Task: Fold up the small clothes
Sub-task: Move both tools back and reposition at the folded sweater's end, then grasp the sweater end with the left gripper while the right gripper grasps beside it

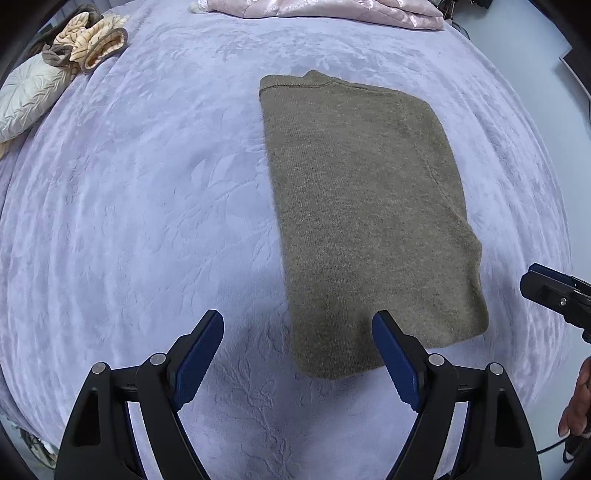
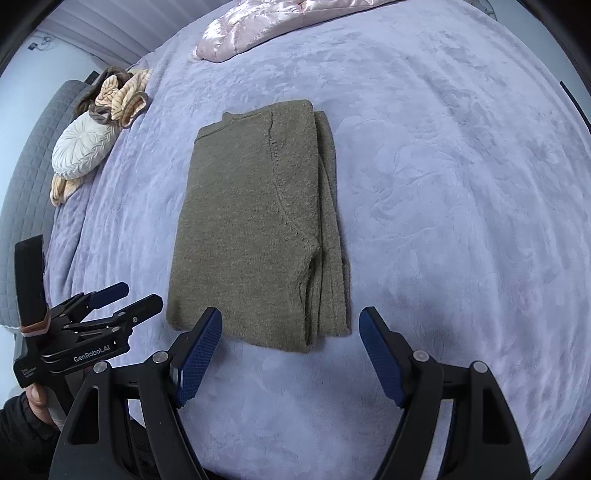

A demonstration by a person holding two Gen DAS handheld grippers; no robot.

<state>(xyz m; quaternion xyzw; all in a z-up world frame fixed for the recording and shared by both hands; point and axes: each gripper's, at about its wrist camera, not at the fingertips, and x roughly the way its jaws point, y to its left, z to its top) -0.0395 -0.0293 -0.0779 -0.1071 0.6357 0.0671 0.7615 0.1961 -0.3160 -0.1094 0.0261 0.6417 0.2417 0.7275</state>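
Note:
An olive-brown knitted sweater [image 1: 369, 221] [image 2: 258, 229] lies flat on the bed, folded into a long rectangle with the collar at the far end. Its folded layers stack along the right side in the right wrist view. My left gripper [image 1: 297, 325] hovers open above the sweater's near left corner, nothing between its blue pads. My right gripper [image 2: 291, 321] hangs open over the near edge, also with nothing between its pads. Each gripper shows in the other's view: the right gripper [image 1: 546, 288] at the right border, the left gripper [image 2: 142, 295] at the lower left, held by a hand [image 2: 37, 398].
A lavender plush blanket [image 1: 147, 221] covers the bed. A pink quilt [image 1: 332, 11] lies at the far end. A white round pillow [image 2: 81, 151] and a beige-and-brown striped garment [image 2: 122, 96] sit at the far left, beside a grey quilted panel [image 2: 29, 166].

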